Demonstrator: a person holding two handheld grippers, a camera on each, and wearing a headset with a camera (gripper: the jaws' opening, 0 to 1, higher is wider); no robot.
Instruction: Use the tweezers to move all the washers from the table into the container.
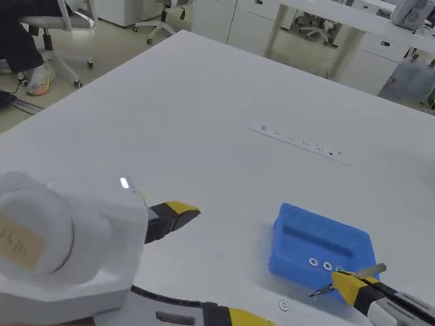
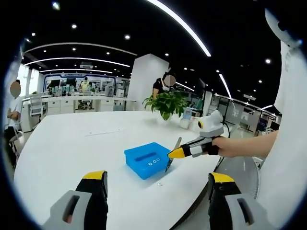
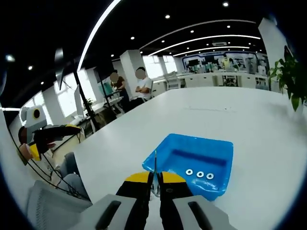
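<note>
Washers (image 1: 327, 265), three, lie in the tray (image 1: 292, 234), a fourth washer (image 1: 283, 305) on the table (image 1: 204, 122) beside it; right gripper (image 3: 154, 179) pinches tweezers (image 3: 155, 165), left gripper (image 2: 157, 176) spread apart.

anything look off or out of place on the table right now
One washer lies loose on the table, just outside the blue container, while three washers sit in a row inside. Nothing looks spilled, tipped or damaged. The right gripper is shut on the tweezers.
</note>
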